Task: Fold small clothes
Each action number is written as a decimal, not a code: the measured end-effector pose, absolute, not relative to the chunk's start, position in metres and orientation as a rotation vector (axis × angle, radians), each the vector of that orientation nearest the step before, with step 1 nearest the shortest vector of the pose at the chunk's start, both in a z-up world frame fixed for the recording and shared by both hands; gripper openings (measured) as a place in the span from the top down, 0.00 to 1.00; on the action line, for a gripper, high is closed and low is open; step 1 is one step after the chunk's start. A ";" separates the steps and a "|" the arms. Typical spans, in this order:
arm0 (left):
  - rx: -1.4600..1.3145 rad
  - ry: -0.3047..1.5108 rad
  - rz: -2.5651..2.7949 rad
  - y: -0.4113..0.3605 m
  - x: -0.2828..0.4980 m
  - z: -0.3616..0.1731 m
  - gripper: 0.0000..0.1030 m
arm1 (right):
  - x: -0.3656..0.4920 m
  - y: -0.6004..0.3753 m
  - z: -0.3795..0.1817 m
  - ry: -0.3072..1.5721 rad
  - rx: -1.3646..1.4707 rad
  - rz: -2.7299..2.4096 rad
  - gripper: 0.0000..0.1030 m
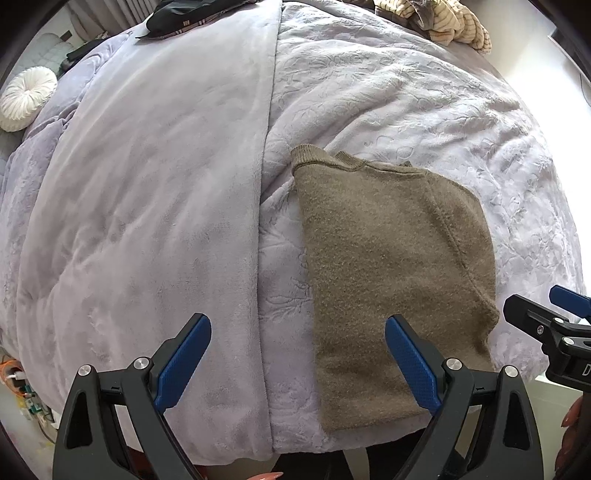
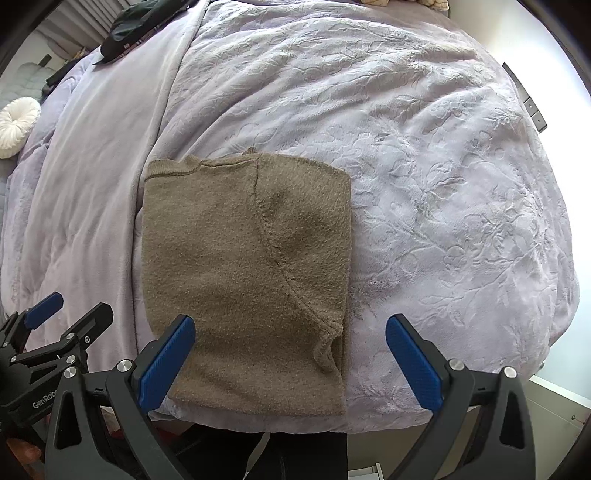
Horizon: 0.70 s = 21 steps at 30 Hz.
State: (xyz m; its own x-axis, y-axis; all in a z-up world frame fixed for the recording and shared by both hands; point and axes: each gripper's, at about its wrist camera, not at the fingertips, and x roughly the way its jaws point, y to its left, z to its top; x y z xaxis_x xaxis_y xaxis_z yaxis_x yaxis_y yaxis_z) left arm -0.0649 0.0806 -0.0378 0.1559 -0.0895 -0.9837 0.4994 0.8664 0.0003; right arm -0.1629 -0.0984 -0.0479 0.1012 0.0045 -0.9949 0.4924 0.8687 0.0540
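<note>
A small olive-brown knit sweater point(image 1: 391, 266) lies folded into a tall rectangle on the lavender bed cover, near the bed's front edge; it also shows in the right wrist view point(image 2: 243, 280). My left gripper point(image 1: 297, 363) is open and empty, held above the front edge with its right finger over the sweater's lower part. My right gripper point(image 2: 290, 363) is open and empty, its left finger over the sweater's lower left corner. Each gripper shows at the edge of the other's view, the right one point(image 1: 554, 321) and the left one point(image 2: 62, 325).
The lavender bed cover point(image 2: 424, 177) has a smoother plush blanket point(image 1: 147, 206) on its left half. A dark garment point(image 1: 177, 16) and a striped beige garment point(image 1: 443, 22) lie at the far end. A round white cushion point(image 1: 26, 98) sits at the left.
</note>
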 end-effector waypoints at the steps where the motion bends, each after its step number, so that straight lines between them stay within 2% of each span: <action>1: 0.365 1.356 -0.435 0.080 -0.065 -0.038 0.07 | -0.163 -0.098 -0.048 1.437 0.423 -0.376 0.00; 21: 0.324 1.393 -0.420 0.082 -0.061 -0.040 0.07 | -0.159 -0.092 -0.049 1.443 0.416 -0.370 0.00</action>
